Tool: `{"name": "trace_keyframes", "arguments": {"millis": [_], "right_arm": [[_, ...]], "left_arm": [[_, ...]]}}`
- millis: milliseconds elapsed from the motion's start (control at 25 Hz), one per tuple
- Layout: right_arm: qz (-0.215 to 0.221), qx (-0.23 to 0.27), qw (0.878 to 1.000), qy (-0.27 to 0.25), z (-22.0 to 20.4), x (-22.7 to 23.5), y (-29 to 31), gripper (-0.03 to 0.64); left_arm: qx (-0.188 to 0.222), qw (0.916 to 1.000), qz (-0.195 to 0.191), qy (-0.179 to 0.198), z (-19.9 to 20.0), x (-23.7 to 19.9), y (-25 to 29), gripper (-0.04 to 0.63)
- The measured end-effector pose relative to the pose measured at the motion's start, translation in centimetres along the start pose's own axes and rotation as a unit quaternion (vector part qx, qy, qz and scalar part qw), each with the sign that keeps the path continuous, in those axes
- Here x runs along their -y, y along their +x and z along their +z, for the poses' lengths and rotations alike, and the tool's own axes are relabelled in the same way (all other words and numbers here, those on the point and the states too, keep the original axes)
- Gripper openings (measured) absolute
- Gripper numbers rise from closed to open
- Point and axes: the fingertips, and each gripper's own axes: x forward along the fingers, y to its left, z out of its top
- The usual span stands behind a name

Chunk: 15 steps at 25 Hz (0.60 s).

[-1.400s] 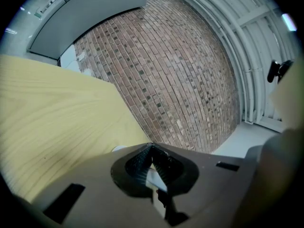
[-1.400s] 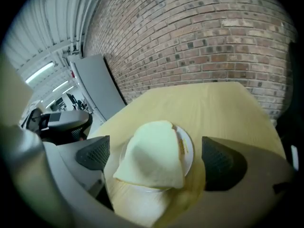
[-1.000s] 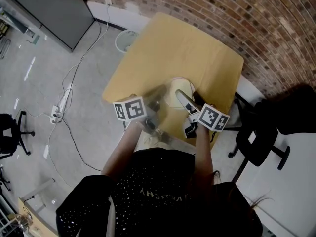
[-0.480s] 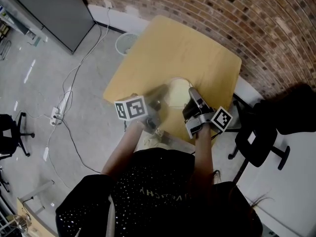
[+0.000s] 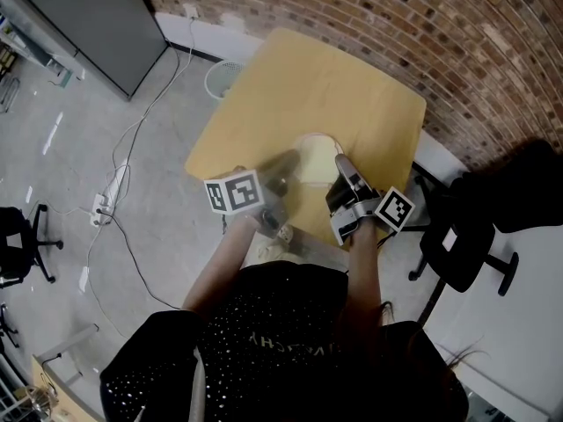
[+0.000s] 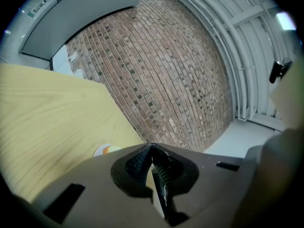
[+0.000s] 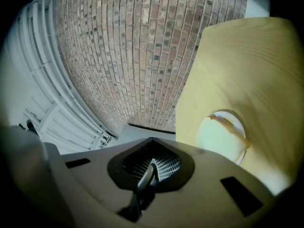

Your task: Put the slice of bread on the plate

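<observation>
A pale round plate (image 5: 313, 158) sits on the yellow wooden table (image 5: 334, 86) near its front edge. In the right gripper view the plate (image 7: 219, 137) shows a tan-brown strip along its far rim. I cannot tell whether that strip is the bread slice. The left gripper view catches only the plate's edge (image 6: 106, 149). My left gripper (image 5: 283, 169) hovers just left of the plate, blurred, its jaws closed together with nothing in them (image 6: 153, 151). My right gripper (image 5: 341, 163) hangs at the plate's right edge, shut and empty (image 7: 151, 165).
A brick wall runs behind the table. A black office chair (image 5: 457, 253) stands to the right. On the floor to the left are a white mesh bin (image 5: 226, 73), a power strip with cables (image 5: 104, 202) and a grey cabinet (image 5: 88, 16).
The right gripper's jaws have closed, it has rolled so its marker cube faces sideways, and it has risen a little beside the plate. The left gripper has hardly shifted.
</observation>
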Motion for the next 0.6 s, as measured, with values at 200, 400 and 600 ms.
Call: {"name": "trace_keyframes", "arguments": {"millis": [200, 400, 600], "right_arm": [[-0.001, -0.001, 1.0, 0.002, -0.5, -0.1, -0.3, 0.014], [-0.004, -0.002, 1.0, -0.002, -0.8, -0.1, -0.4, 0.014], [-0.004, -0.004, 1.0, -0.005, -0.6, -0.2, -0.3, 0.014]], "left_arm": [[0.002, 1.0, 0.0, -0.005, -0.4, 0.2, -0.6, 0.009], [0.006, 1.0, 0.001, -0.002, -0.1, 0.3, -1.3, 0.009], [0.006, 1.0, 0.001, -0.002, 0.1, 0.3, -1.4, 0.009]]}}
